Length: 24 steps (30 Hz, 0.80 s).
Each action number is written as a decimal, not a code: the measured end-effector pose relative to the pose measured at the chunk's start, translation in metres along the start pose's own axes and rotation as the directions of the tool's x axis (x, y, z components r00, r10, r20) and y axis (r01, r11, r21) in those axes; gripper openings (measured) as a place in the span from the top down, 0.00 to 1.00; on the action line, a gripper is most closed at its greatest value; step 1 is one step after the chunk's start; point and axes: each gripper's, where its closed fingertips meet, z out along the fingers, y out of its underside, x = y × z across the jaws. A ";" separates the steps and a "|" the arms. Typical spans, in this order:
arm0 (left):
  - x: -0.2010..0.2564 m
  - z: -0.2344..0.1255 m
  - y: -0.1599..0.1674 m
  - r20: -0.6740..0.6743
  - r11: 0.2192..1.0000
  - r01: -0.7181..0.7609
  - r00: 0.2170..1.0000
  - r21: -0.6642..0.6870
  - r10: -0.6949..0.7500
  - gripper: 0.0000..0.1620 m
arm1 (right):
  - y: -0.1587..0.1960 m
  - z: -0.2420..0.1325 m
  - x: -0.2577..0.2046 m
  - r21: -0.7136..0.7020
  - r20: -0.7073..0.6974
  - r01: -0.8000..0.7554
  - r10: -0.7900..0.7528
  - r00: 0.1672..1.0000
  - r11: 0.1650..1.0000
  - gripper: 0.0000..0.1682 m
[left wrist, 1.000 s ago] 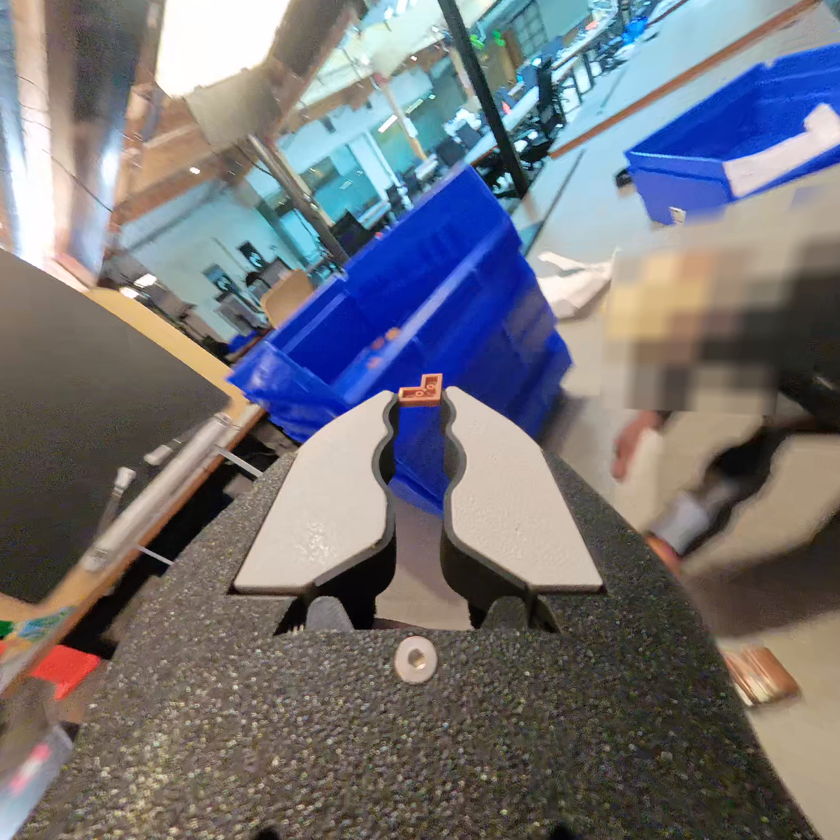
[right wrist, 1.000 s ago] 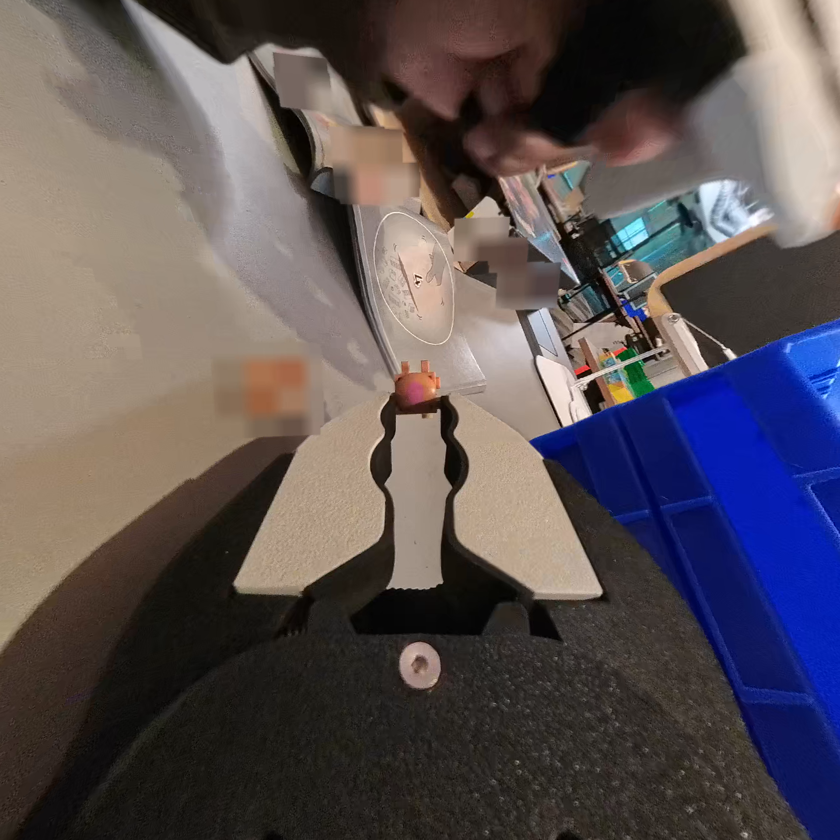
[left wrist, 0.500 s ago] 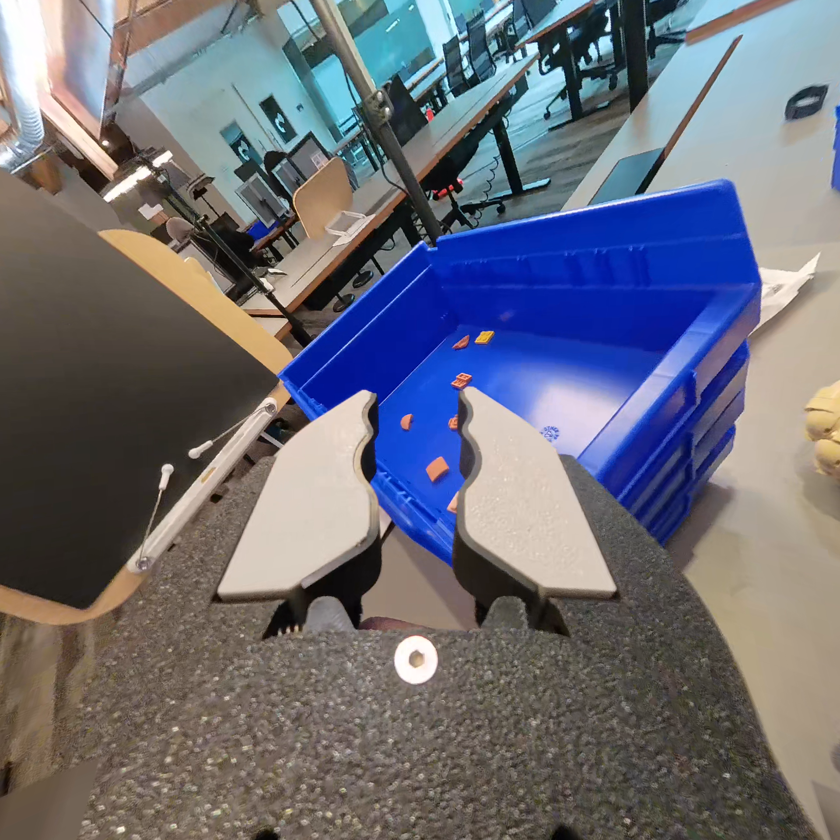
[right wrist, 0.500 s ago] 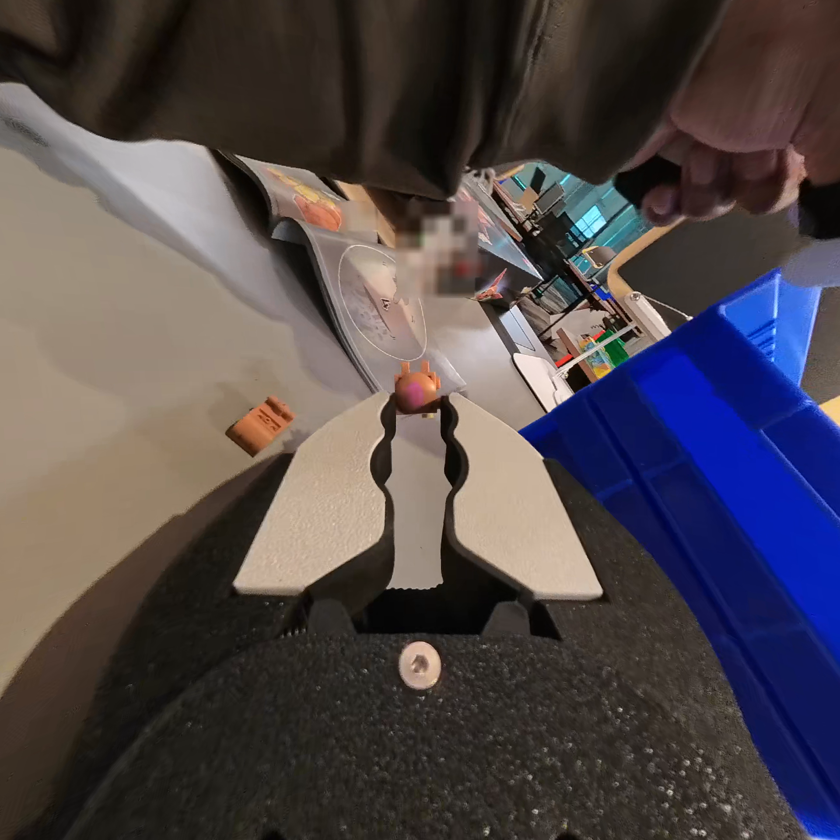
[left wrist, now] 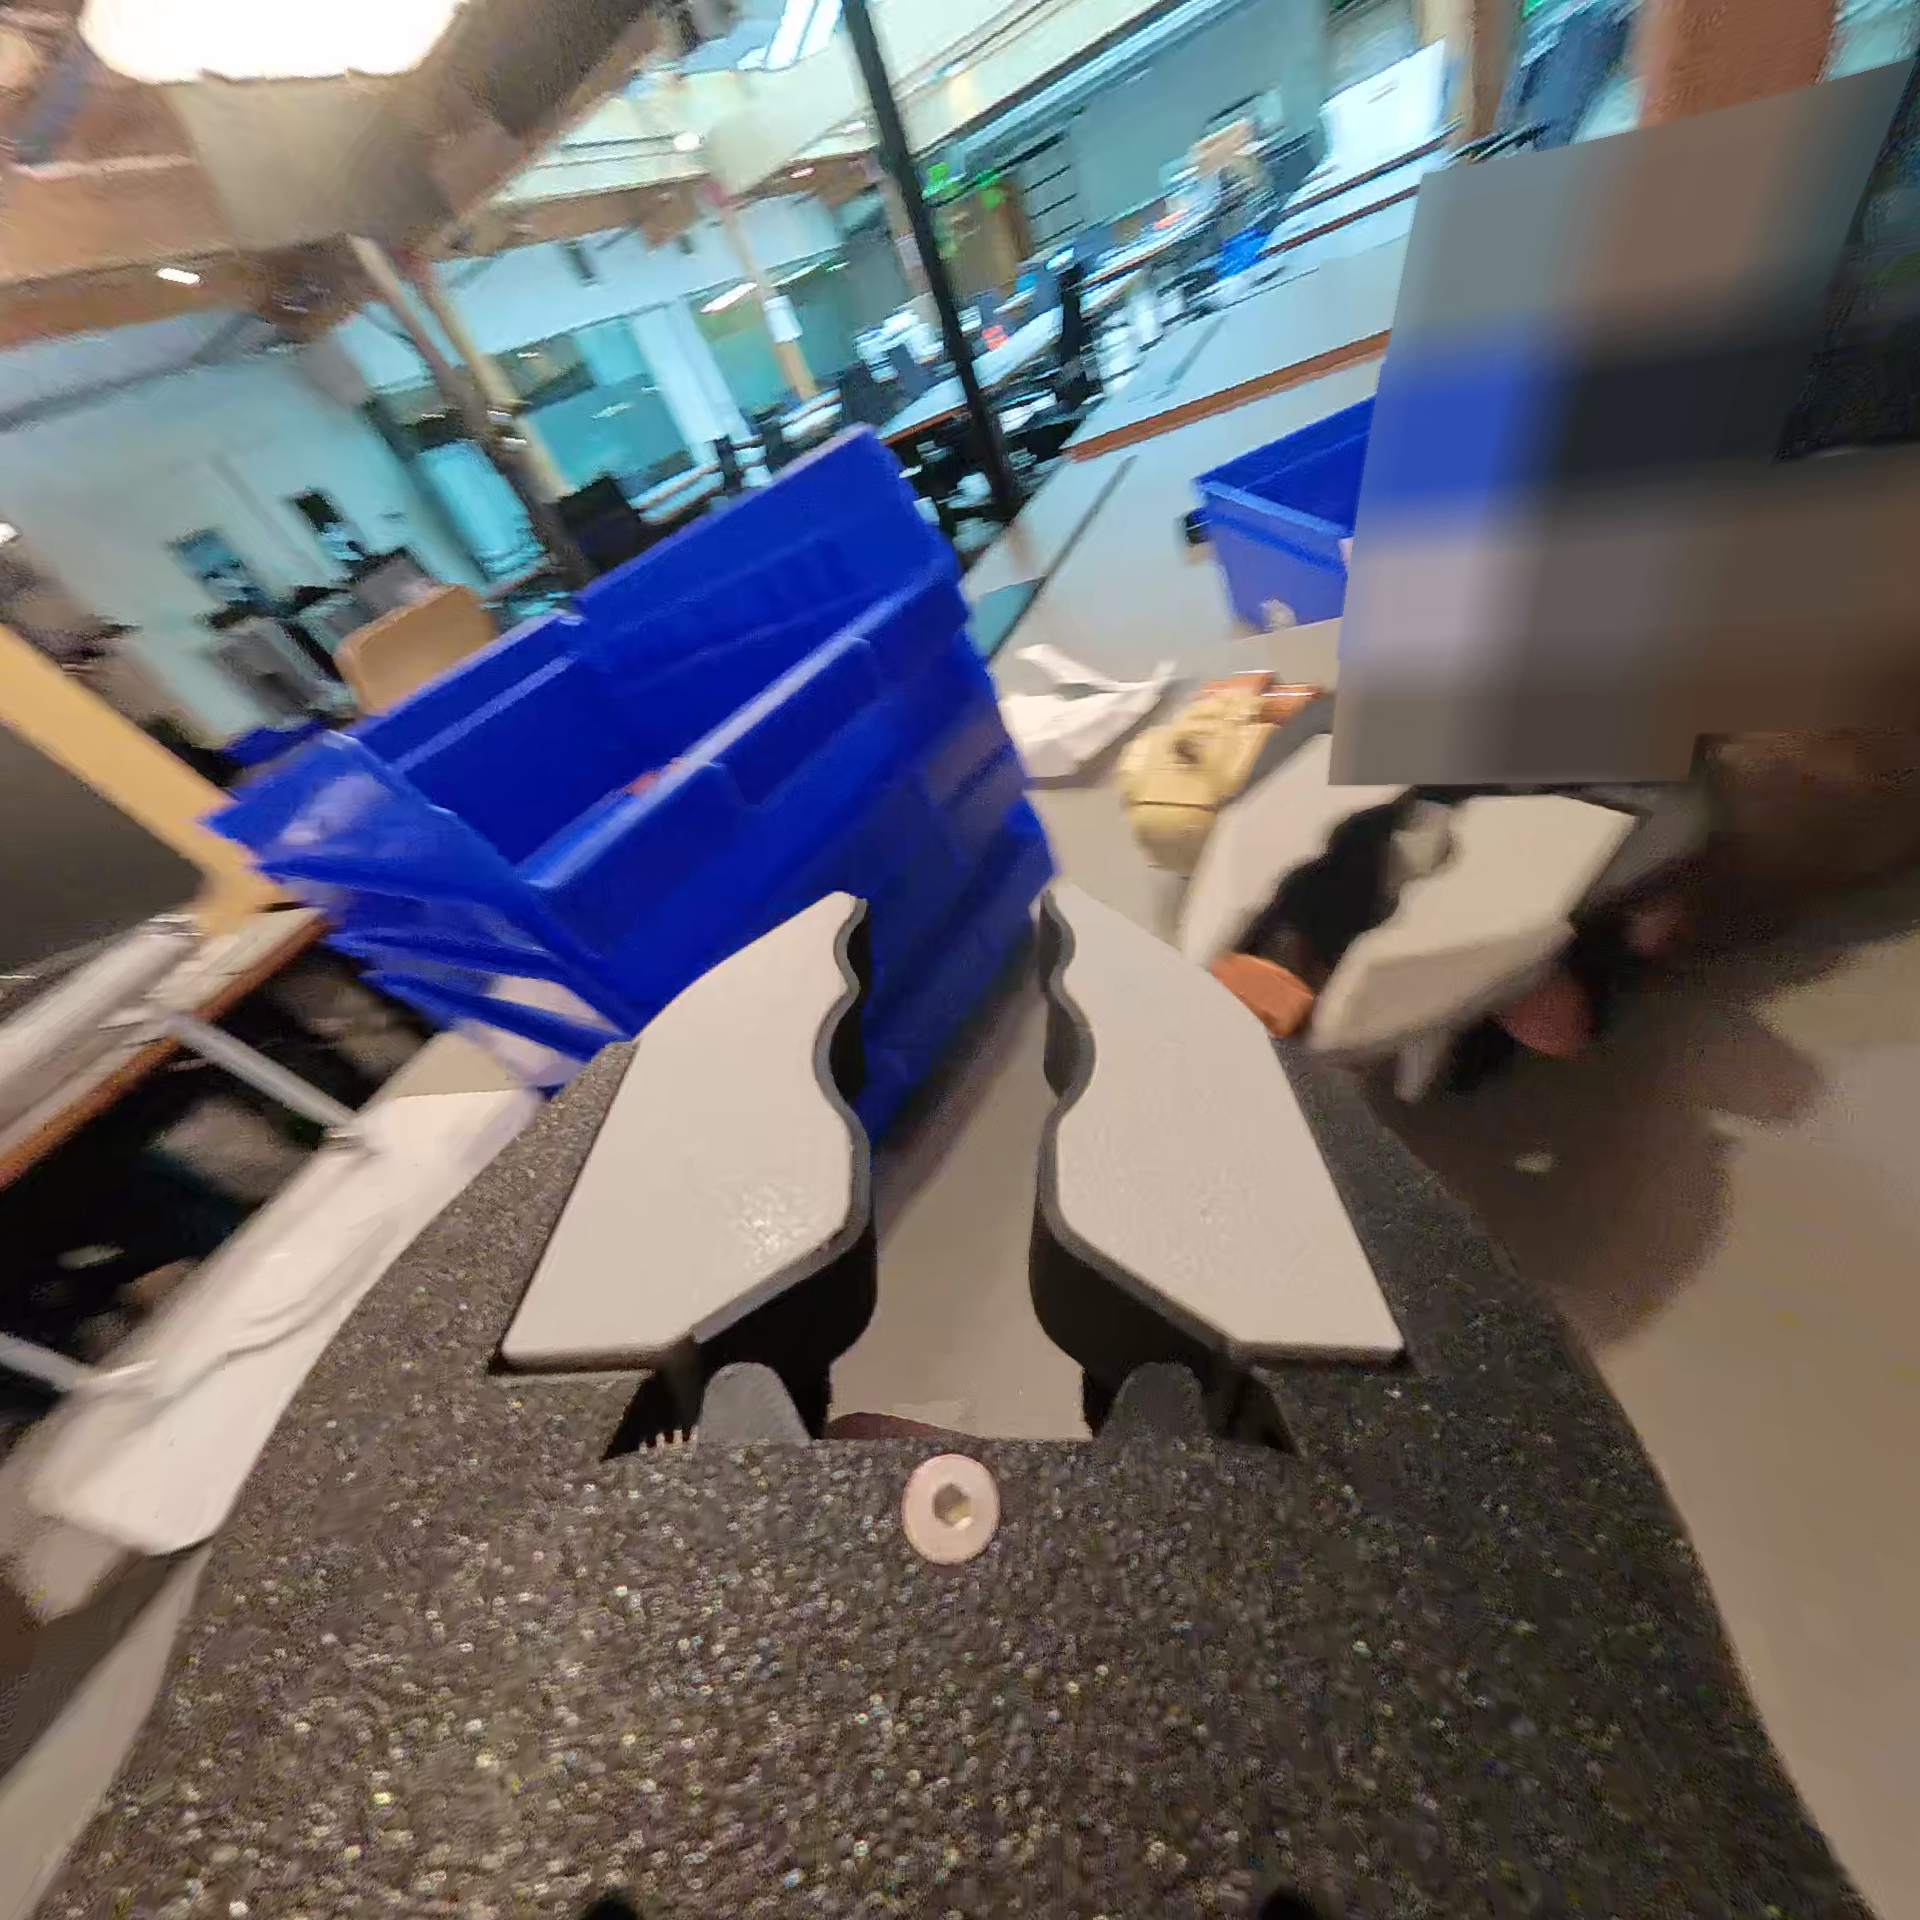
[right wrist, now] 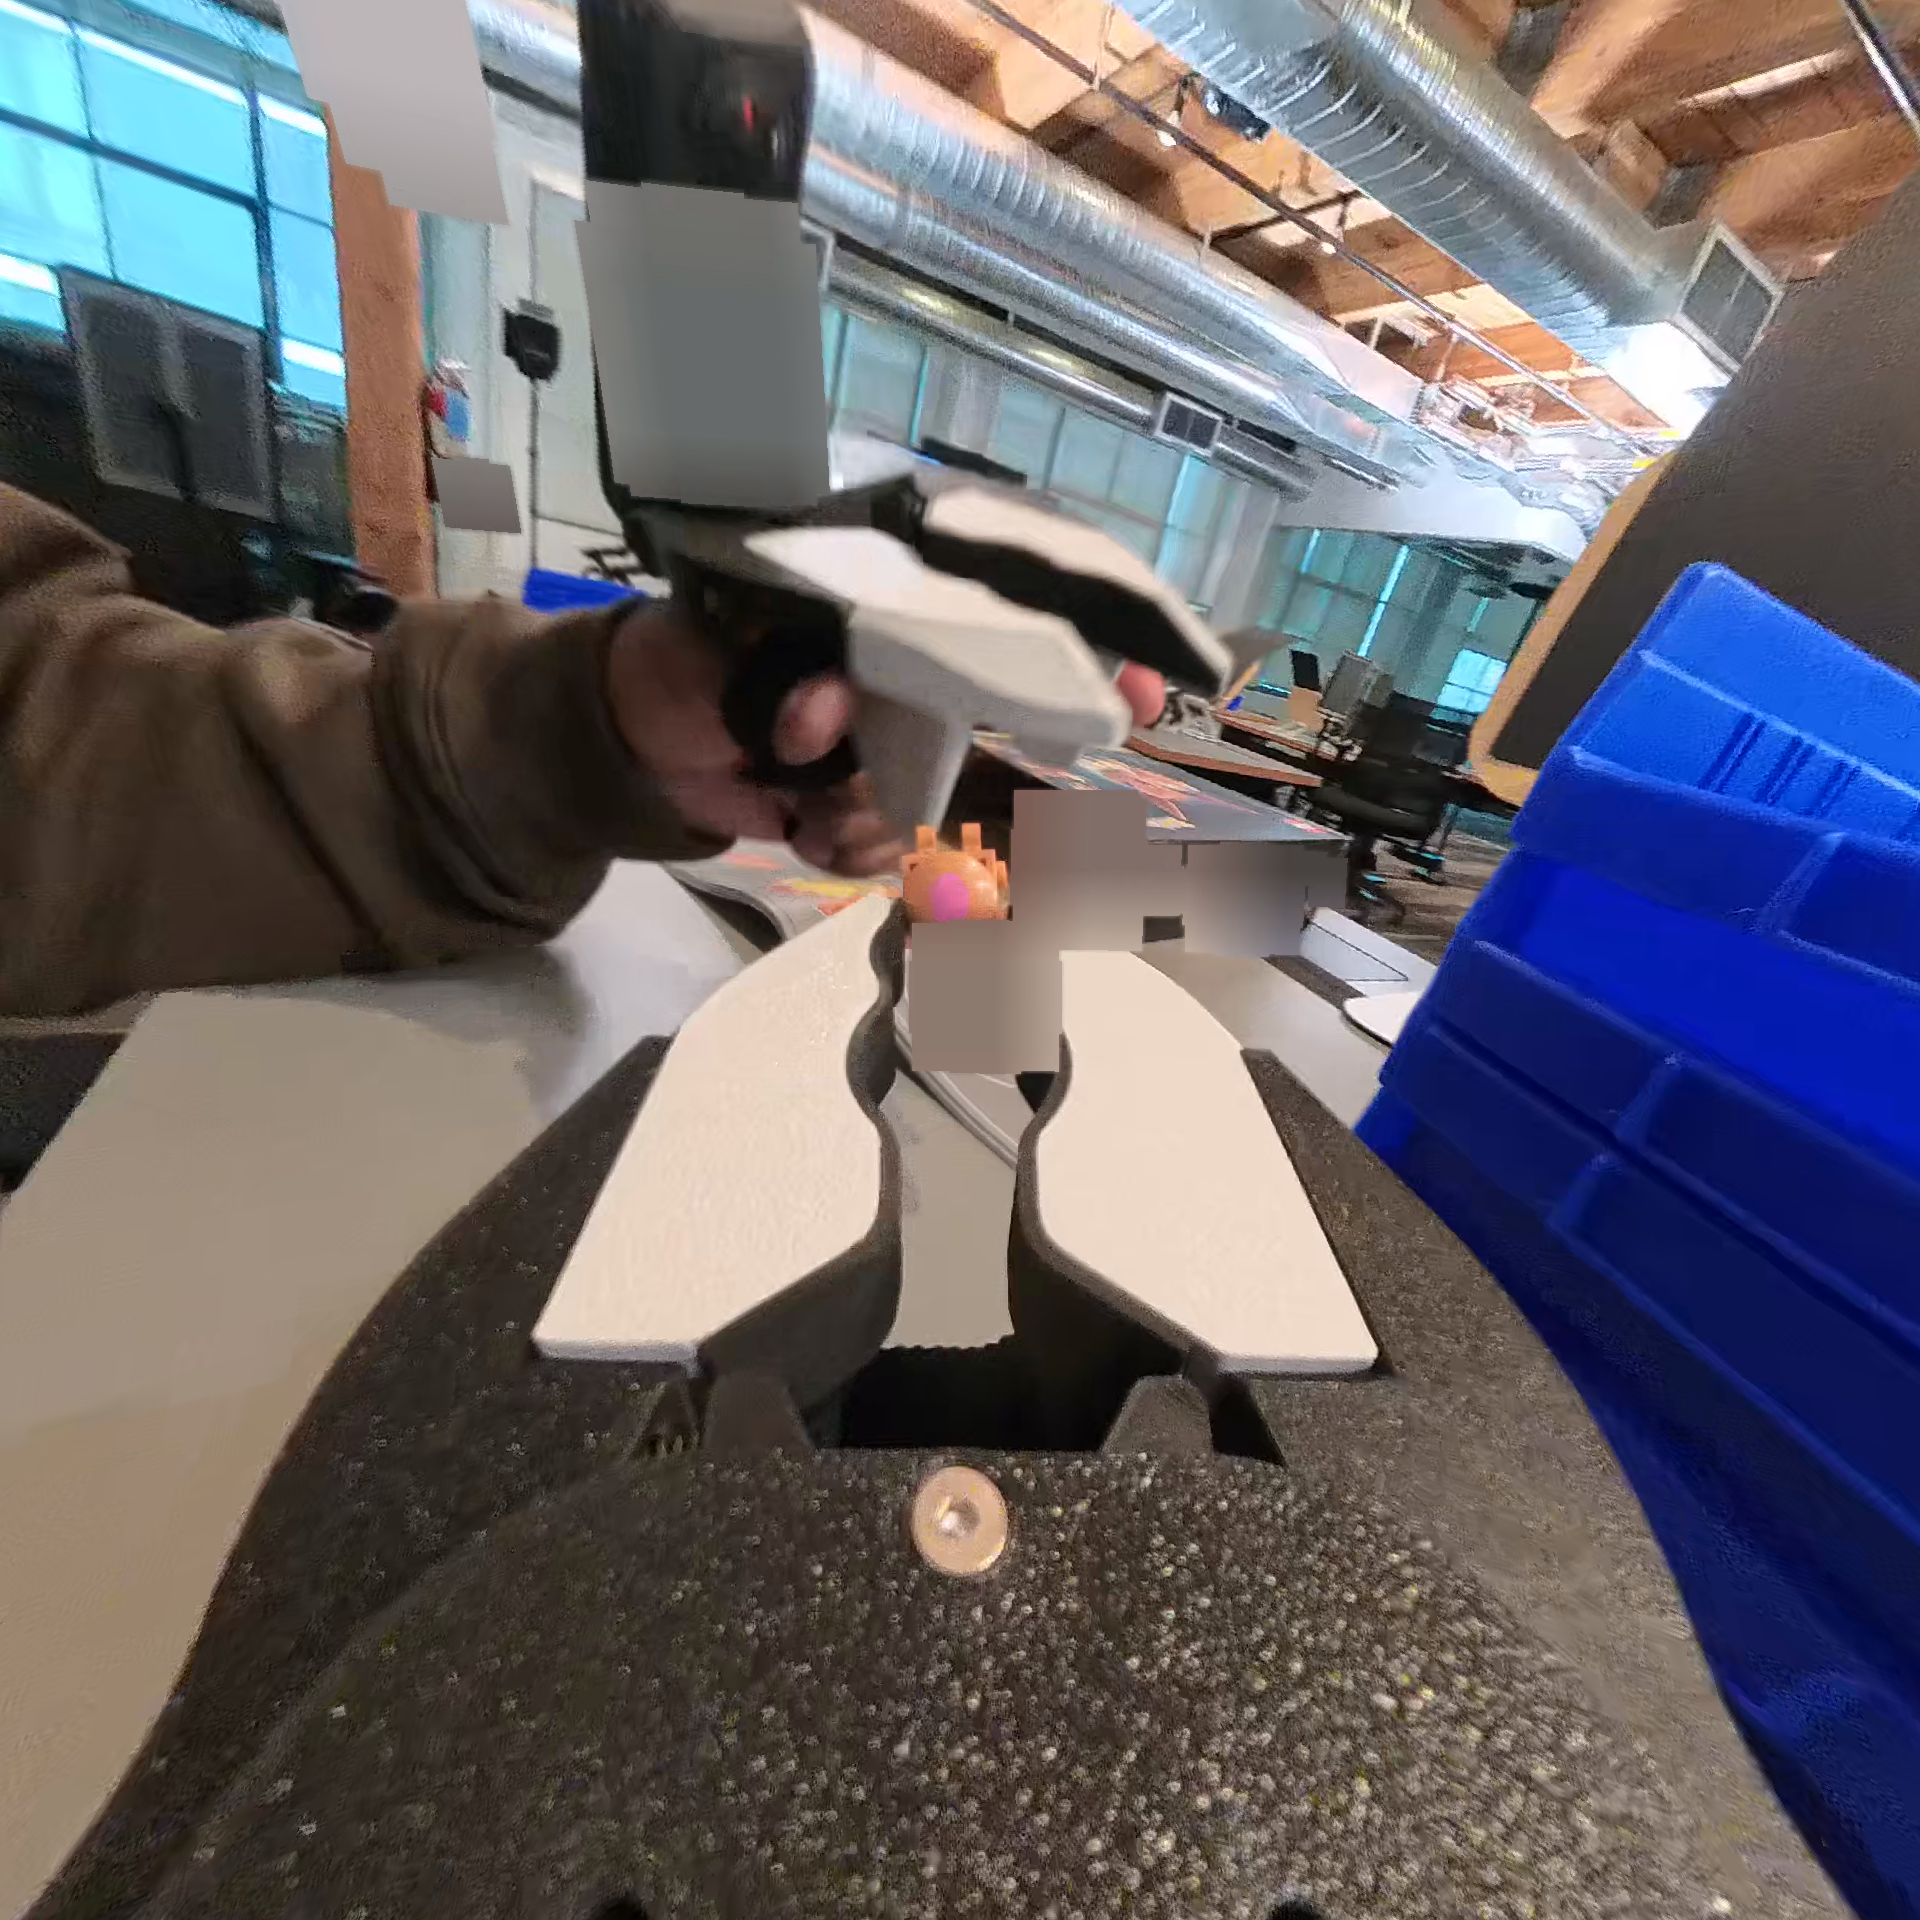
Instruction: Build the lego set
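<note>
Since a second ago, the L-shaped piece has been released from the left gripper, whose fingers are now parted and empty beside the bins. The small orange build is kept pinched at the right gripper fingertips; another piece is likely needed.

So the grey tabletop has a stack of blue bins sitting on it toward the left, with another blue bin well behind them. Between those there's crumpled white paper and a tan lumpy thing, too blurry to tell what it is. An open colourful booklet lies flat farther along.
</note>
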 end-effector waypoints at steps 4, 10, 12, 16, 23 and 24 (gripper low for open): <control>0.021 -0.009 0.005 -0.169 0.990 0.110 0.981 0.085 -0.095 0.81 | 0.002 0.001 0.004 0.005 0.002 -0.048 0.048 0.999 0.999 0.89; 0.026 -0.010 0.016 -0.278 0.990 0.097 0.958 0.102 -0.065 0.82 | 0.009 0.009 0.012 -0.003 0.034 -0.160 0.160 0.987 0.987 0.89; 0.026 -0.009 0.024 -0.286 0.987 0.123 0.954 0.104 -0.089 0.83 | 0.011 0.013 0.012 0.000 0.052 -0.199 0.198 0.979 0.980 0.89; 0.030 -0.012 0.032 -0.330 0.959 0.248 0.925 0.141 -0.190 0.87 | 0.014 0.016 0.010 -0.019 0.067 -0.210 0.211 0.975 0.977 0.89; 0.051 -0.015 0.024 -0.392 0.950 0.269 0.900 0.158 -0.190 0.88 | 0.011 0.006 -0.006 -0.044 0.100 -0.224 0.227 0.969 0.974 0.89; 0.055 -0.015 0.022 -0.395 0.954 0.253 0.902 0.160 -0.173 0.88 | 0.010 0.005 -0.009 -0.049 0.104 -0.221 0.225 0.969 0.974 0.89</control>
